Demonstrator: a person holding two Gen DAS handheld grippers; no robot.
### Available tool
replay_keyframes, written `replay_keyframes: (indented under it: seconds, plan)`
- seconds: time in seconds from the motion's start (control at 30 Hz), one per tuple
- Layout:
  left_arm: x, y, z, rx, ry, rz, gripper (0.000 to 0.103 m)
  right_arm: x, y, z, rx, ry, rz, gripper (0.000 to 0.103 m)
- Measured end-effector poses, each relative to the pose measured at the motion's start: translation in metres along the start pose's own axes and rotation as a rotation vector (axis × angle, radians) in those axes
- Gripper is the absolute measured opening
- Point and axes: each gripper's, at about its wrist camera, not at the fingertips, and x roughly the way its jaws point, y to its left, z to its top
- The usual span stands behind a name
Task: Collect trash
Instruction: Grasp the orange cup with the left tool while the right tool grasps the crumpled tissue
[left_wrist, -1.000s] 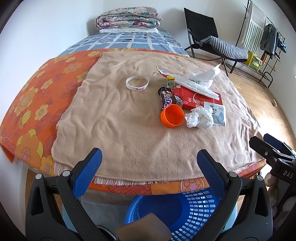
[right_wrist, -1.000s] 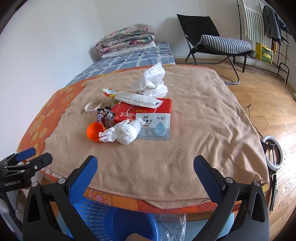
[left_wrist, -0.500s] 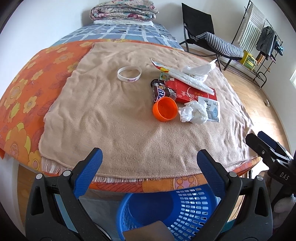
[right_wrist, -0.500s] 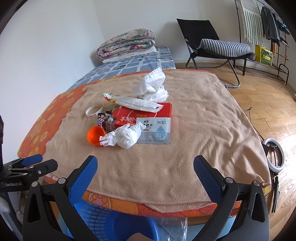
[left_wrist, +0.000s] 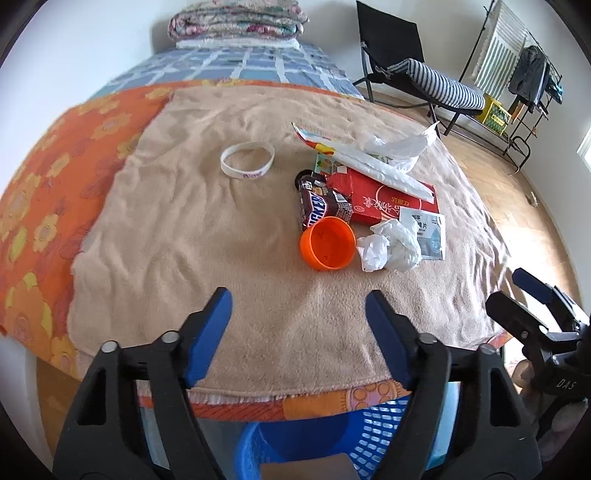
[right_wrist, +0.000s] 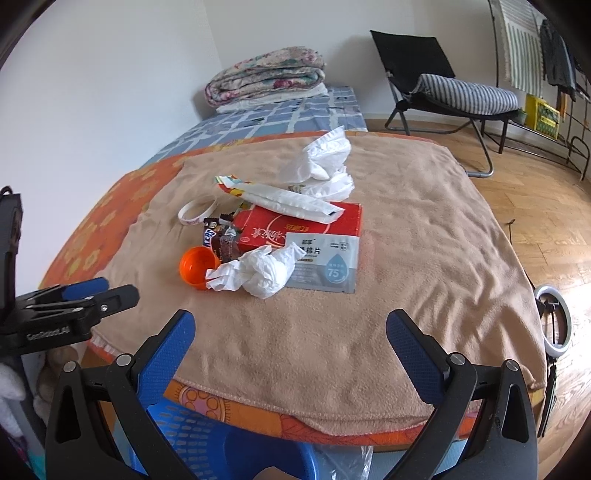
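Trash sits in a heap right of centre in the left wrist view, on the tan blanket (left_wrist: 229, 236) that covers the bed: an orange cup (left_wrist: 328, 243) lying on its side, a candy wrapper (left_wrist: 320, 204) just above it, a crumpled tissue (left_wrist: 388, 246) touching the cup's right side, a red box (left_wrist: 384, 201) and a wipes packet (left_wrist: 428, 230) behind. A white wristband (left_wrist: 247, 160) lies apart at upper left of the heap. The left gripper (left_wrist: 298, 314) hangs short of the cup with nothing between its jaws, which have just been closing partway and stand half spread. The right gripper (right_wrist: 290, 334) hovers at the bed's near edge, jaws spread wide and empty. A blue basket (left_wrist: 373, 428) waits below, at the bottom of both views. The cup looks like the nearest target; I would straddle its rim with one jaw inside, since the round wall may roll away on the soft cloth, and keep the tissue out of the pinch.
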Motion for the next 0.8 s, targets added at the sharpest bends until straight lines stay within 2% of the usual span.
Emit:
replay_keyframes:
  seconds: [0.13,0.2,0.3,0.37,0.4,0.53,0.63,0.7,0.8]
  plan:
    - [0.014,0.002,0.008,-0.039,0.033,-0.032,0.066,0.011,-0.007,0.008,0.042,0.028,0.036,0.101]
    - [0.020,0.001,0.013,-0.035,0.035,-0.023,0.062,0.017,-0.010,0.011,0.061,0.041,0.054,0.097]
    - [0.031,-0.001,0.021,-0.029,0.037,-0.001,0.061,0.032,-0.013,0.016,0.074,0.068,0.078,0.087]
    - [0.038,0.000,0.024,-0.030,0.046,-0.003,0.055,0.041,-0.014,0.018,0.079,0.091,0.092,0.076]
    - [0.042,0.000,0.026,-0.030,0.055,-0.004,0.052,0.048,-0.015,0.018,0.090,0.111,0.108,0.074]
    - [0.055,-0.002,0.030,-0.033,0.072,0.001,0.051,0.063,-0.018,0.020,0.121,0.145,0.131,0.072]
    - [0.061,-0.004,0.032,-0.029,0.075,0.010,0.049,0.072,-0.018,0.022,0.142,0.169,0.150,0.065]
    - [0.065,-0.005,0.033,-0.032,0.083,0.005,0.040,0.076,-0.019,0.023,0.155,0.180,0.165,0.063]
    - [0.069,-0.003,0.034,-0.049,0.091,-0.010,0.034,0.080,-0.019,0.024,0.165,0.191,0.174,0.061]
